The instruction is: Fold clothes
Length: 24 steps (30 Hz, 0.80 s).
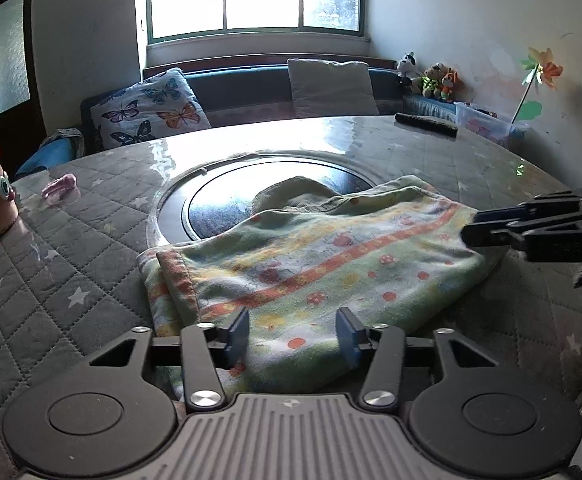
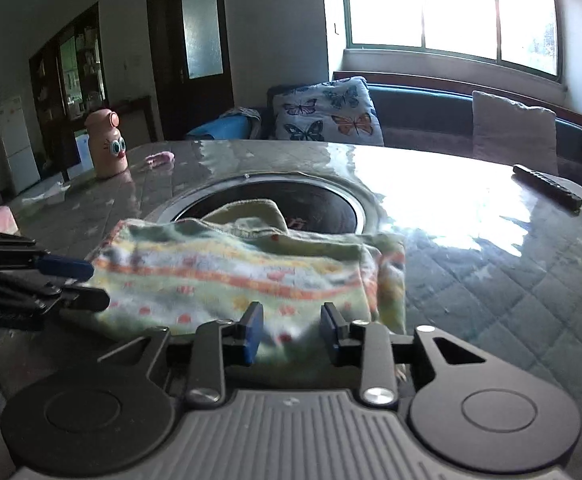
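Observation:
A folded green garment (image 1: 311, 264) with orange stripes and dots lies on the round table, partly over the dark centre disc. It also shows in the right wrist view (image 2: 235, 276). My left gripper (image 1: 293, 336) is open, its fingers just above the garment's near edge, holding nothing. My right gripper (image 2: 291, 330) is open over the garment's near edge, empty. The right gripper also shows in the left wrist view (image 1: 487, 232) at the garment's right side; the left gripper shows in the right wrist view (image 2: 87, 284) at the garment's left side.
The table (image 1: 71, 264) has a grey quilted star cover. A dark round disc (image 1: 227, 204) sits in its middle. A pink bottle (image 2: 106, 144) and a small pink item (image 2: 159, 159) stand far left, a black remote (image 2: 547, 192) far right. A sofa with cushions (image 1: 151, 108) lies behind.

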Motion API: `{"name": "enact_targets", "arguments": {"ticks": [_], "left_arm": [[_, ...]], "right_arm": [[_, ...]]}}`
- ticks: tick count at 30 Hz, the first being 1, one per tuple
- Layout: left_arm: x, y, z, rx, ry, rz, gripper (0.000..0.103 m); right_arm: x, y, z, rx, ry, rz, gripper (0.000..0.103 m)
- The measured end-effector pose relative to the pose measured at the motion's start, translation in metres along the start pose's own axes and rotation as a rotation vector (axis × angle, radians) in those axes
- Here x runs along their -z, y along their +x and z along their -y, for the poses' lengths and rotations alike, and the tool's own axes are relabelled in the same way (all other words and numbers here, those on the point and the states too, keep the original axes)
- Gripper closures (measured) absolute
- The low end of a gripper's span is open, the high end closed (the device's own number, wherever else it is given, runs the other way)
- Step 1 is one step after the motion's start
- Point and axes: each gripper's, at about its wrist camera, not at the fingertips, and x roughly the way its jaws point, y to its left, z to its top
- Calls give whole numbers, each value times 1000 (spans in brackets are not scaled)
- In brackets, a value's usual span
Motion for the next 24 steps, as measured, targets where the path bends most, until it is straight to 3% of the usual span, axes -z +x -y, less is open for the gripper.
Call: {"name": "enact_targets", "arguments": {"ticks": [9, 12, 14, 16, 24], "left_arm": [[-3, 4, -14, -26, -26, -8, 44], [-8, 4, -17, -43, -29, 13, 29], [-12, 5, -19, -60, -34, 27, 14], [-16, 7, -23, -75, -42, 38, 8], [-33, 29, -42, -147, -88, 36, 4]], "right_arm": [[8, 9, 16, 25, 41, -31, 78], [2, 10, 11, 25, 16, -16, 75], [0, 15, 10, 23, 13, -15, 72], [1, 24, 13, 25, 27, -38, 72], [-8, 25, 16, 5, 44, -26, 63]]}}
